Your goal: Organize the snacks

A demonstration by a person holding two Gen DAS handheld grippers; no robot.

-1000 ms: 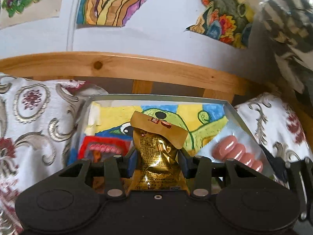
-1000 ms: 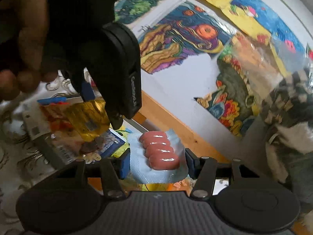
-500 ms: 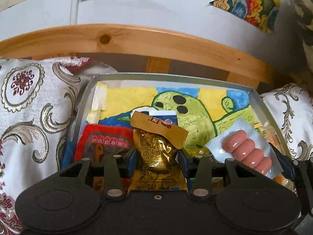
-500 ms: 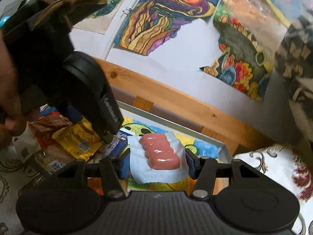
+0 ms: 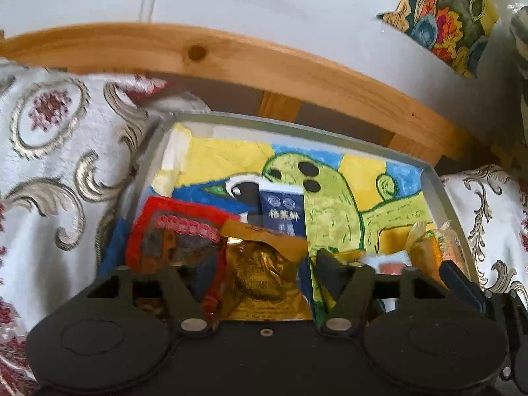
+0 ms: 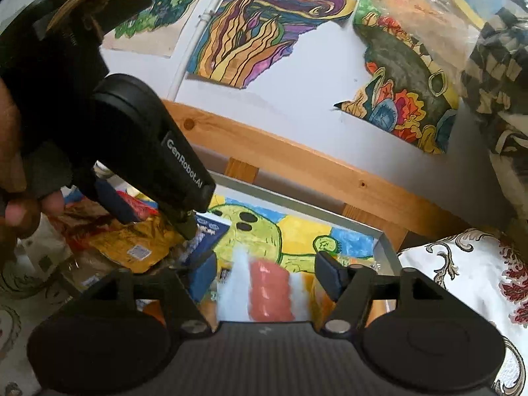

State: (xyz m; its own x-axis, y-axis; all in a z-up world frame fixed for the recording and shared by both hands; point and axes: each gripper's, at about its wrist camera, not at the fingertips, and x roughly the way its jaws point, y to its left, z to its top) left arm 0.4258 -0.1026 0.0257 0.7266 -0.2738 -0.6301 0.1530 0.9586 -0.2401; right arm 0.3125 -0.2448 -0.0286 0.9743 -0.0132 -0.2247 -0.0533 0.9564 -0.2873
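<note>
I note both claws spread over the grey tray [image 5: 442, 194]: left gripper [image 5: 264, 264] around gold packet [image 5: 264, 277], right gripper [image 6: 264, 274] around sausage pack [image 6: 269, 293]

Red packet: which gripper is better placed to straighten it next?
Left, probably: the left gripper sits open right beside the red packet; the right gripper is across the tray over the sausages.

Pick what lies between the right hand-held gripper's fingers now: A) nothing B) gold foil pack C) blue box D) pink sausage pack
D: in the right wrist view the pink sausage pack sits between the spread fingers of the right hand-held gripper, over the tray; it looks blurred, with gaps at both fingers, so seemingly let go.
</note>
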